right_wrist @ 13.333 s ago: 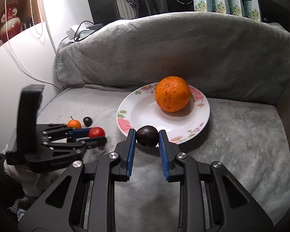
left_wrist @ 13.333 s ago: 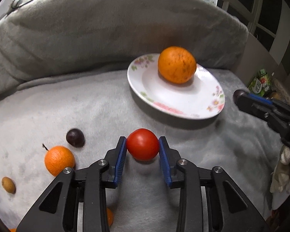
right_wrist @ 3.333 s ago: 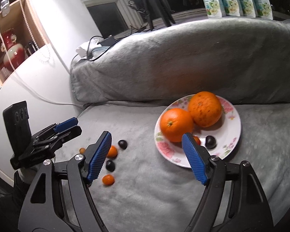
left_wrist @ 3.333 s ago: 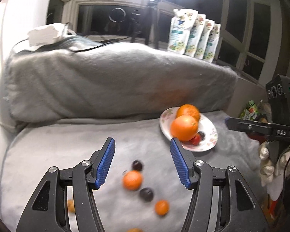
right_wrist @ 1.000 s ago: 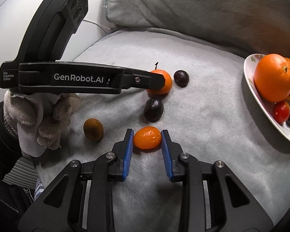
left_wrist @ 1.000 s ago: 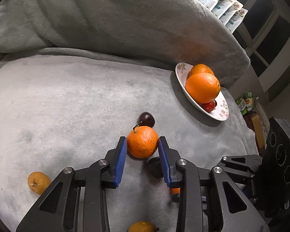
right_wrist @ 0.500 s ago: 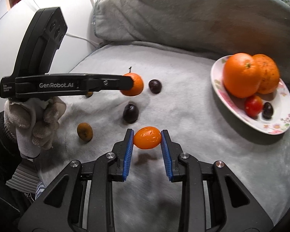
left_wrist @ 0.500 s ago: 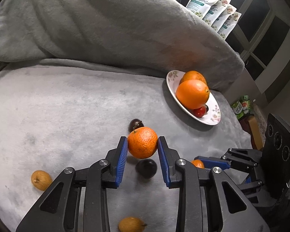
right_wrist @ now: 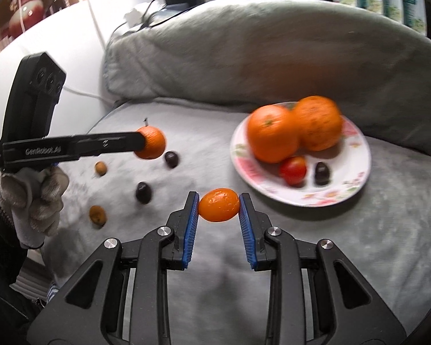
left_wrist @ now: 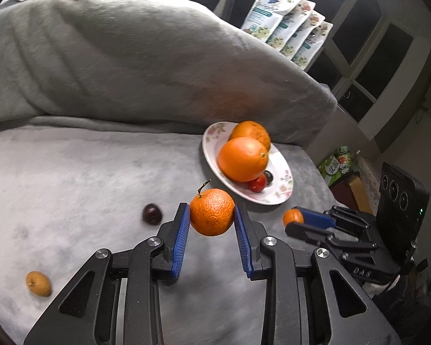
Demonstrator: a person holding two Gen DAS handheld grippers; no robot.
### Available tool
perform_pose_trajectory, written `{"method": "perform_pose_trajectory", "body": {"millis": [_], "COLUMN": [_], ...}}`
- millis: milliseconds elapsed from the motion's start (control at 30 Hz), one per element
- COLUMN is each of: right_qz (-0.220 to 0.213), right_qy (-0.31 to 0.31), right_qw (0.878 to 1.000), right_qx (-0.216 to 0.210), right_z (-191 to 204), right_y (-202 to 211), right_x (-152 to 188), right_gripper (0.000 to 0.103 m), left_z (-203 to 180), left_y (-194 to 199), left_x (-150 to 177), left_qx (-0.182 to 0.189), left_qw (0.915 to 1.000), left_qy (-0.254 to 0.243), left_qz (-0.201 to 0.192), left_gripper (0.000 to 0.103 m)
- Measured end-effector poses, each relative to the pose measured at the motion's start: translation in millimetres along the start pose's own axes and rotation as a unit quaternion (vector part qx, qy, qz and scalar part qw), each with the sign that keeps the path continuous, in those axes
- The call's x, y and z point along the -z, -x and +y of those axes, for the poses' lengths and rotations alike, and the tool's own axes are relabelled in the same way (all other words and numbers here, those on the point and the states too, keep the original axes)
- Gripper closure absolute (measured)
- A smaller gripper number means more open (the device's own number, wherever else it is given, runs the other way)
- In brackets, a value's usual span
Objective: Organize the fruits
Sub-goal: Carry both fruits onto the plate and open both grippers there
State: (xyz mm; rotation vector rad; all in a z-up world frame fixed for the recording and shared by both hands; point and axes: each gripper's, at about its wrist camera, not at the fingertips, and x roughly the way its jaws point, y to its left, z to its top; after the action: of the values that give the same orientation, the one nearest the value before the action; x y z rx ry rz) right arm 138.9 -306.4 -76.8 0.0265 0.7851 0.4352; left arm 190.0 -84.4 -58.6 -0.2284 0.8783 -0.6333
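Pinched between the blue fingers point(left_wrist: 182, 238) of the left gripper point(left_wrist: 212, 224), a mandarin point(left_wrist: 212, 212) is held aloft; a kumquat point(right_wrist: 219, 204) is likewise clamped by the right gripper point(right_wrist: 219, 215), short of the plate point(right_wrist: 356, 184). Both are judged light, soft-skinned, best gripped mid-body.

From my right wrist view, the plate point(right_wrist: 356, 189) and its two oranges point(right_wrist: 273, 136) smear with blur. My left gripper's point(right_wrist: 142, 141) arm hides part of the mandarin point(right_wrist: 153, 143).
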Motion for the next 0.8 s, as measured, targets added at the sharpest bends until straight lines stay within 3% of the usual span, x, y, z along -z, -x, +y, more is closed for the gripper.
{"method": "perform_pose_trajectory", "body": {"millis": [433,800], "right_qz": [-0.022,-0.015], "right_qy": [-0.025,-0.045], "right_qw": [0.998,0.997], "right_qx": [0.048,0.065], "right_z": [-64,-111], "right_y": [14,-1], "right_x": [-15,-25], "right_gripper": [0.073,0.073], "left_z": [-48,-105], "left_y": [-26,-56], "left_x": [-11,-10], "left_qx": [0.017,-0.030], "left_qw": [0.9991,0.9897], "left_qy": [-0.038,-0.140], "left_qz": [0.004,-0.005], "left_gripper": [0.073,0.073]}}
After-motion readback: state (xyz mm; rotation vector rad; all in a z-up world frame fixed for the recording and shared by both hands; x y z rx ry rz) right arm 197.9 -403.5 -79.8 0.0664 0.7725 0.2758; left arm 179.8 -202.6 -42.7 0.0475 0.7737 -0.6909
